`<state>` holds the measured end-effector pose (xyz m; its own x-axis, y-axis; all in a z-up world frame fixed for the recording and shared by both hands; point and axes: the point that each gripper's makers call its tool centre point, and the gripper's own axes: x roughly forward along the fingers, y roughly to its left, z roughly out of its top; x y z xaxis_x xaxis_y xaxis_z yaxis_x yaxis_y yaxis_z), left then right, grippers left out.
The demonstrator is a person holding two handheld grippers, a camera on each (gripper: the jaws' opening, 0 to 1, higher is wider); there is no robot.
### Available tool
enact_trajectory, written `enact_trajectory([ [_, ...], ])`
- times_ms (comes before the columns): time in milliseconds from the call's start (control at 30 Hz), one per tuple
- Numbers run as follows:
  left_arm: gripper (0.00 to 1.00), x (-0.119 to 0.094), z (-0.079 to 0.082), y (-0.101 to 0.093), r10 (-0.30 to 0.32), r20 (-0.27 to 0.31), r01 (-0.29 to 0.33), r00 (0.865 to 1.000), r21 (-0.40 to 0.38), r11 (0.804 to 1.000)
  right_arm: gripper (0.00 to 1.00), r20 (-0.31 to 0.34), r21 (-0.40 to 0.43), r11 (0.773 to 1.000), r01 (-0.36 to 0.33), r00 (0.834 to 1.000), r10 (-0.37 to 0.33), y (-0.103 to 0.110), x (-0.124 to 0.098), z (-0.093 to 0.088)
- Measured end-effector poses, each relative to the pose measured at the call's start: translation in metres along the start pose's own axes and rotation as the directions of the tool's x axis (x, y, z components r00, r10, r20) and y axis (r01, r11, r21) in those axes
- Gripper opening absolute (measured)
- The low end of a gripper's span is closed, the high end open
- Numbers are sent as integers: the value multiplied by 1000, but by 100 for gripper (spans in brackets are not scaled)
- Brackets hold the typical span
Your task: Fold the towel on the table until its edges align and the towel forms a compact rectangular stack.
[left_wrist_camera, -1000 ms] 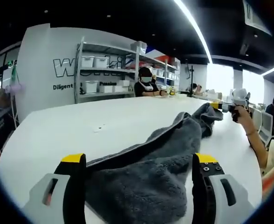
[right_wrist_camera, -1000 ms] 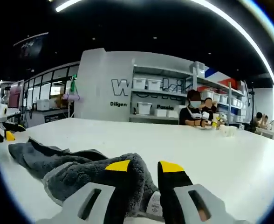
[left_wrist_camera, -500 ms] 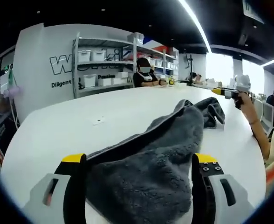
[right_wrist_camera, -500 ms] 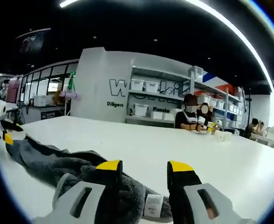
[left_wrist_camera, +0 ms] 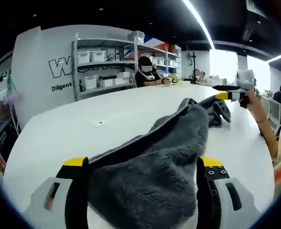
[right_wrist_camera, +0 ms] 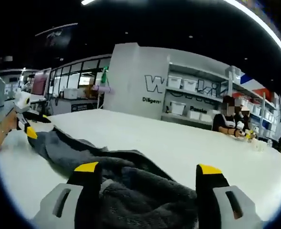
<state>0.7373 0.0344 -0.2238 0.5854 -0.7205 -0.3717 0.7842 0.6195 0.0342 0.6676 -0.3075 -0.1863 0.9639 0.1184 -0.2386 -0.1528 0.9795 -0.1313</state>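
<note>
One white worktop [left_wrist_camera: 73, 133] carried one grey towel [left_wrist_camera: 155, 176], rumpled and stretched from 6 toward 1 o'clock in the left gripper view. Two claws: left claw [left_wrist_camera: 143, 164] stood wide with towel bunched between its jaws; right claw [right_wrist_camera: 147, 169] also wide, towel [right_wrist_camera: 131, 191] lying between. Shelving [left_wrist_camera: 107, 62] at 11 o'clock.

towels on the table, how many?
1. A single grey towel lies crumpled on the white table, stretching between the left gripper and the right gripper. Nothing suggests a second one hidden.
</note>
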Motion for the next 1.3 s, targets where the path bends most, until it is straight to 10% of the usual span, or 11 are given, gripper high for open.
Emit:
enact_trajectory([
  [400, 91, -8, 15, -4, 5, 49, -5, 999, 3, 1000, 99, -90, -98, 981, -167, 983, 158, 57, 4, -17],
  [833, 90, -21, 43, -47, -41, 119, 39, 992, 20, 999, 97, -89, -87, 985, -152, 986, 144, 41, 5, -15],
  [1300, 81, -96, 58, -89, 15, 263, -42, 965, 101, 994, 95, -49, -80, 986, -147, 988, 144, 40, 4, -3],
])
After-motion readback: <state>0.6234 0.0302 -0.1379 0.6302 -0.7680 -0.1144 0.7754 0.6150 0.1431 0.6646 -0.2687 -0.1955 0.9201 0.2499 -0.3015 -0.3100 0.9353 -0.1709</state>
